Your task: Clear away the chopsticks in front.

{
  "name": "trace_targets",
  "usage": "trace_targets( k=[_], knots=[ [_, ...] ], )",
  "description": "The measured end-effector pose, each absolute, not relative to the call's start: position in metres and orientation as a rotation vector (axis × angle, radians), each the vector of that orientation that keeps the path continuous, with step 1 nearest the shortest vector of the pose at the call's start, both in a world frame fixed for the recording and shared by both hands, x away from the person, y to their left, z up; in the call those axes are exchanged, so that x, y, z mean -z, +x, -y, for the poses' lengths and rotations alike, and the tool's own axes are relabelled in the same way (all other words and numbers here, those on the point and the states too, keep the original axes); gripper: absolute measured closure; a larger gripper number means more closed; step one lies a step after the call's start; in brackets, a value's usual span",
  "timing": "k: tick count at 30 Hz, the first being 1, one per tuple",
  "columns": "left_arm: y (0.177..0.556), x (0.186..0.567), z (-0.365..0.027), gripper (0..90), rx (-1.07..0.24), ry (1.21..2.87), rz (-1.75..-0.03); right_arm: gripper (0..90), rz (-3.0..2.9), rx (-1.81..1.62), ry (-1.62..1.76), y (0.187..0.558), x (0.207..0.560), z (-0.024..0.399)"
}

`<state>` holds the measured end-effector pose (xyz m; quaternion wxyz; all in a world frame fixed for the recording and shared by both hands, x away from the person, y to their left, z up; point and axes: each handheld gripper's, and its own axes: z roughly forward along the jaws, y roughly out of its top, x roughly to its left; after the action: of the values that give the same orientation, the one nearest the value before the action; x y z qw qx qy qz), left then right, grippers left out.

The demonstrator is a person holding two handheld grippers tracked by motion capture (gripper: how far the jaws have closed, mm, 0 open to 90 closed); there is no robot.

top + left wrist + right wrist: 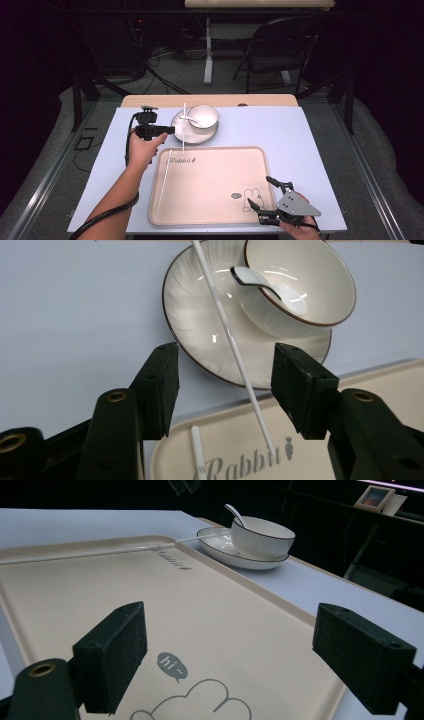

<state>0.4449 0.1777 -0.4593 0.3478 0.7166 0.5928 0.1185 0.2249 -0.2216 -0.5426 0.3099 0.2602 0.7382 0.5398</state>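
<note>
On tray (210, 200) — "Rabbit", "hi~" | left gripper (225, 385) fingers released | right gripper (245, 655) fingers released

- My table (300, 130) is pale blue.
- A beige tray (215, 200) lies on it near me.
- A white plate (180, 134) sits behind the tray, just beside it.
</note>
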Motion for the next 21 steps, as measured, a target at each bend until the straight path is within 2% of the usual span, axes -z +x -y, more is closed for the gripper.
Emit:
trace_targets(
  k=[12, 17, 21],
  knots=[
    [0.469, 0.454, -0.167, 48.1, -0.42, 1.874, -1.531, 13.5, -1.948, -1.431, 0.691, 0.225, 0.542, 0.222],
    [0.478, 0.461, -0.167, 54.3, -0.404, 1.831, -1.545, 13.5, -1.948, -1.432, 0.688, 0.225, 0.542, 0.223],
    [0.484, 0.466, -0.167, 64.6, -0.347, 1.821, -1.576, 13.4, -1.949, -1.433, 0.687, 0.225, 0.542, 0.223]
  ],
)
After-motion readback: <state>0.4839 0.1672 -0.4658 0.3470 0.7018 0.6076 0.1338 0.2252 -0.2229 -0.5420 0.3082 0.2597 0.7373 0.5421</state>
